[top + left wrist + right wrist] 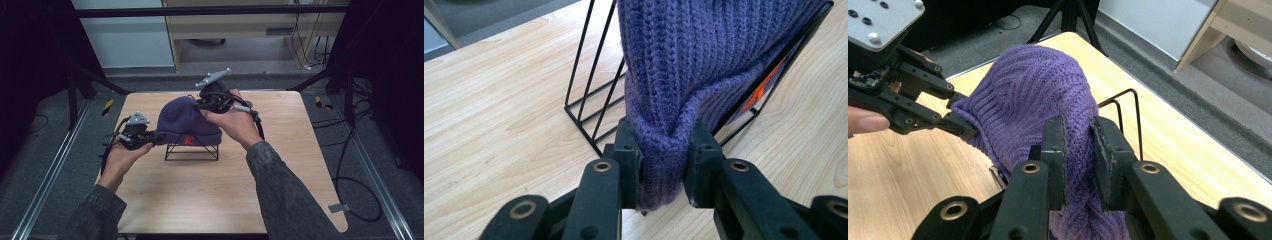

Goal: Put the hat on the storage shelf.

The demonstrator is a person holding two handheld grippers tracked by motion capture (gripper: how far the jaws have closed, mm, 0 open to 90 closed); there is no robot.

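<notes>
Fingers of the left gripper [663,165] and right gripper [1079,150] clamp folds of the purple beanie [187,120] draped over the wire rack [192,151]; likely mid-adjustment; next needs a coordinated pull.

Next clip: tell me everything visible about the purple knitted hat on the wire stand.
The purple ribbed-knit beanie has a folded cuff with an orange mark at the front. It looks soft and thick. It is draped over a black wire rack near the middle of the light wooden table. The left gripper pinches a bunched fold of its cuff at one end; the right gripper pinches knit at its other side, by the crown.
</notes>
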